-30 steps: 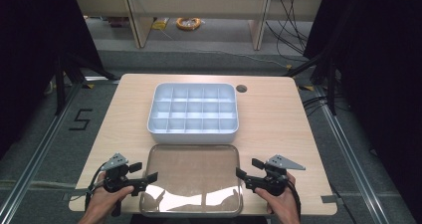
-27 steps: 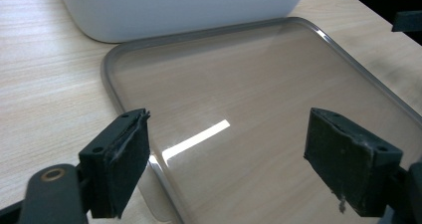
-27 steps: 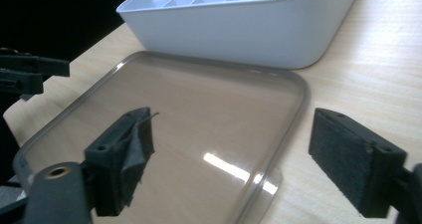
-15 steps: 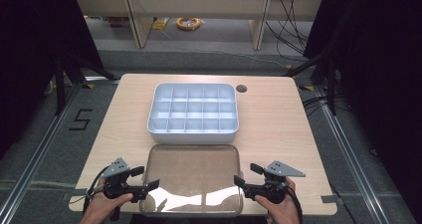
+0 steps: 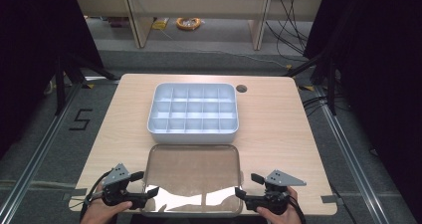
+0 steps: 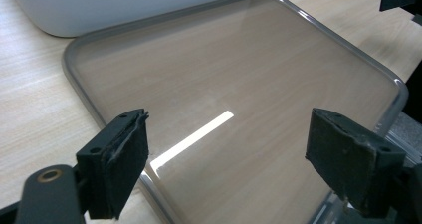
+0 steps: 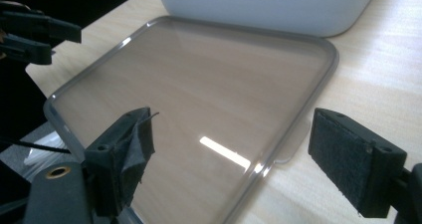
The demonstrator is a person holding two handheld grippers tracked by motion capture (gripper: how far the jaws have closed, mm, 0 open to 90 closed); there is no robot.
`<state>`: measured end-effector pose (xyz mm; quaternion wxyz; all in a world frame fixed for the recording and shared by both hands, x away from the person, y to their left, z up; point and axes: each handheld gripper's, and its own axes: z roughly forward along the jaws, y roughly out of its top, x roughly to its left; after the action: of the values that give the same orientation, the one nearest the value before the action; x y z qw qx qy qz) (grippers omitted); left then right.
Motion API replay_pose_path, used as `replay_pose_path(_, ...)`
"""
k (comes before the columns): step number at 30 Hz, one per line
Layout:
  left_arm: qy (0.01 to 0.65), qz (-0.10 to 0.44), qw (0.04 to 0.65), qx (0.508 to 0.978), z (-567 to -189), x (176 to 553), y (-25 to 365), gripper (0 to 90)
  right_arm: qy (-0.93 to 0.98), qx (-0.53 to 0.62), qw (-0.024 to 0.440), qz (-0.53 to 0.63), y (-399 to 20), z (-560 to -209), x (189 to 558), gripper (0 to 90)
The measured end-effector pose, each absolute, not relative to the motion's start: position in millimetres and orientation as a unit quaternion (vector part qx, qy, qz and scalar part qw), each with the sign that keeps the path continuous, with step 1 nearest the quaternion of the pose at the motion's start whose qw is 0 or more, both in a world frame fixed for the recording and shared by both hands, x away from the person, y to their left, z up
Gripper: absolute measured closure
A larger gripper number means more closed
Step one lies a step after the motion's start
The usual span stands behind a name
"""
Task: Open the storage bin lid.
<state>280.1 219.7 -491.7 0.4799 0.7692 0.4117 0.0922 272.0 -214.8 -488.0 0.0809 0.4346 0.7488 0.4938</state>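
A clear, smoke-tinted lid [image 5: 191,171] lies flat on the wooden table, just in front of a white compartment tray [image 5: 193,109]. My left gripper [image 5: 144,183] is open at the lid's near left corner. My right gripper [image 5: 248,186] is open at its near right corner. In the left gripper view the lid [image 6: 234,69] spreads out beyond my open left gripper [image 6: 234,162], and nothing is held between the pads. The right gripper view shows the lid [image 7: 199,79] the same way beyond my open right gripper [image 7: 244,164]. The tray's compartments look bare.
The tray's white wall [image 6: 114,5] [image 7: 268,5] stands right behind the lid. A round cable hole [image 5: 242,88] sits at the table's back right. Bare wood [image 5: 278,129] flanks tray and lid. The table's near edge lies just under both hands.
Both grippers have drawn back a little toward the table's near edge, staying open. The lid and the tray have not moved.
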Motion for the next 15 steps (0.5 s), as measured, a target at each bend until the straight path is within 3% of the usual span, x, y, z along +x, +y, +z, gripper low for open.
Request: replay_pose_path(15, 0.402, 0.082, 0.467, 0.783, -492.5, 268.6, 218.3, 16.4, 0.767, 0.416, 0.082, 0.482, -220.2, -491.2, 259.7, 18.5)
